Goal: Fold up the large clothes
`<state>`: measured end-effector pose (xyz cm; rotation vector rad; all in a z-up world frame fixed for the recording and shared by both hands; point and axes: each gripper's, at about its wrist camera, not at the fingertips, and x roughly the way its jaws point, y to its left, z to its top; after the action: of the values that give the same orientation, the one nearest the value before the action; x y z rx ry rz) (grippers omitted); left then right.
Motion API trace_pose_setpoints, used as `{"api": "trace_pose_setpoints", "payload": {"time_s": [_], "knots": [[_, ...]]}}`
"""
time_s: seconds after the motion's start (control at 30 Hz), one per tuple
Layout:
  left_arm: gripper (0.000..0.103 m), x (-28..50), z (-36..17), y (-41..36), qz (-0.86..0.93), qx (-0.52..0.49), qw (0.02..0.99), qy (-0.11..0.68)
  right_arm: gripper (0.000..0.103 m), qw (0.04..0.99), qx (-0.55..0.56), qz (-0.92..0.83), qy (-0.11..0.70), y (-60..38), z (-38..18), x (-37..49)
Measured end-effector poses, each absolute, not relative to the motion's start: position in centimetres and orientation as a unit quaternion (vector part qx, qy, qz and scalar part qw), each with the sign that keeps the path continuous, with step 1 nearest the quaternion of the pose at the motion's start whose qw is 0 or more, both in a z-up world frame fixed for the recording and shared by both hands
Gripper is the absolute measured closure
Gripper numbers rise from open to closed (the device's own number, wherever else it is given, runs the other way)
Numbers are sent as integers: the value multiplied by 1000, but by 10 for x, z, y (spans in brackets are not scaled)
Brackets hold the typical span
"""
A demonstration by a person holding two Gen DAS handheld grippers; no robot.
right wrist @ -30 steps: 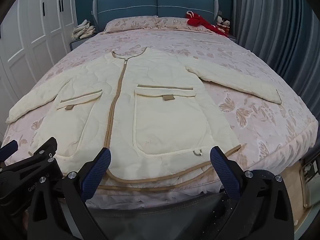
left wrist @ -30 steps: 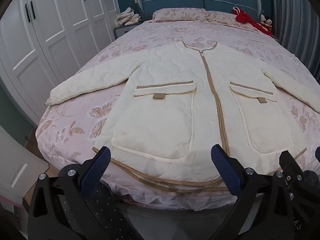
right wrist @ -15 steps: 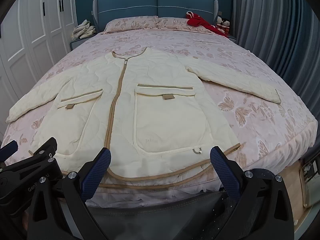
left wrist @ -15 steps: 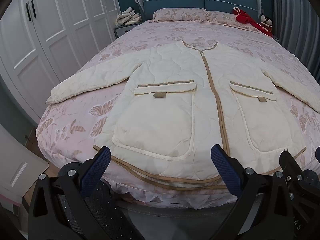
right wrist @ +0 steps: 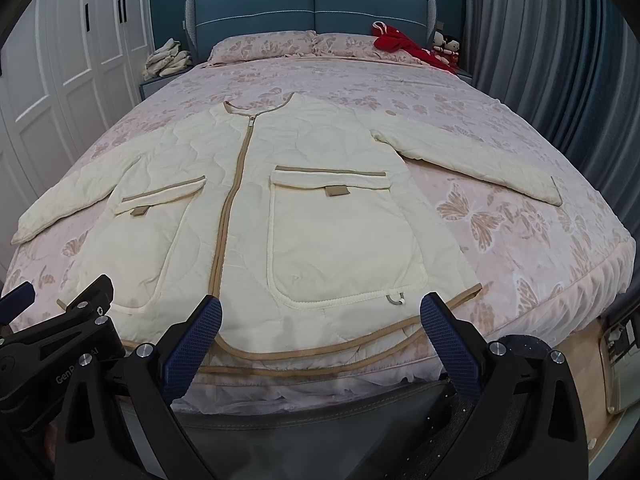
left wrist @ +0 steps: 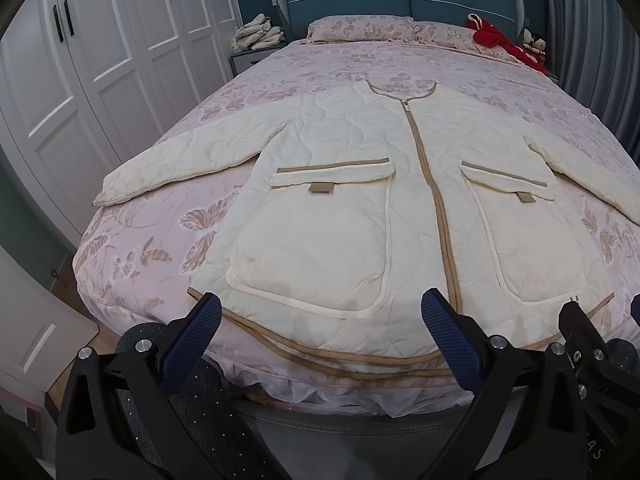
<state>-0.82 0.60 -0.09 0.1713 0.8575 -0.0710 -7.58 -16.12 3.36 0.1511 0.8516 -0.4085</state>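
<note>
Two tongs, left gripper (left wrist: 320, 320) and right gripper (right wrist: 320, 320), gape empty before quilted jacket (left wrist: 360, 208) | risk: slippery hem (right wrist: 320, 350) slides off bed edge if pinched thinly

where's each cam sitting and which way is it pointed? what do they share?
Left wrist: at the foot of the pink floral bed, facing the headboard; own open left tool frames the cream quilted jacket; right tool at right edge.
Right wrist: same end, further right, facing the same way; open right tool low, left tool at left edge.
Shared: bed, jacket, red garment.
</note>
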Motion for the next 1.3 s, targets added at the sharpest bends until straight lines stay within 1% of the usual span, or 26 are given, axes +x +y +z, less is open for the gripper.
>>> {"api": "trace_pose_setpoints", "payload": {"time_s": [1.3], "knots": [[6, -9, -1, 6, -34, 85, 905, 416, 5, 887, 73, -196, 412, -161, 31, -76]]}}
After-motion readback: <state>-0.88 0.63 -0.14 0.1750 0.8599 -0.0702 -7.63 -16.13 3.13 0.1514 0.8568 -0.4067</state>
